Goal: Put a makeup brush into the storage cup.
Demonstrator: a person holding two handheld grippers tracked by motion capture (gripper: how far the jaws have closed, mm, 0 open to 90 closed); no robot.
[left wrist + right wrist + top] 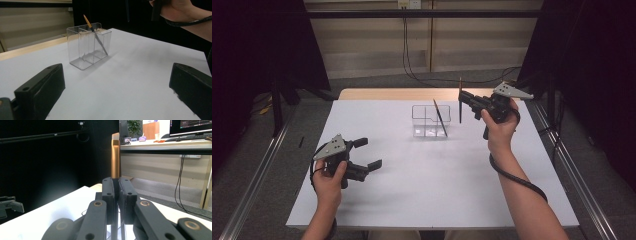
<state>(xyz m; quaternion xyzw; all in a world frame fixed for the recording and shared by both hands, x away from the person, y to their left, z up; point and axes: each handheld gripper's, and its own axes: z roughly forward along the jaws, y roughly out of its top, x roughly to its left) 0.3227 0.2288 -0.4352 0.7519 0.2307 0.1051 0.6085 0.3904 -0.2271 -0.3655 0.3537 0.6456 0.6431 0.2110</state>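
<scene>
A clear plastic holder with compartments stands at the middle back of the white table; a thin pencil-like stick leans inside it, also seen as stick in holder. My right gripper hovers just right of the holder, shut on a second upright stick, whose golden upper end rises between the closed jaws. My left gripper rests at the near left, jaws wide open with nothing between them.
A wooden strip runs along the table's far edge. Black cables hang on the wall behind. Metal rails flank the table. A desk with monitors stands in the background of the right gripper view.
</scene>
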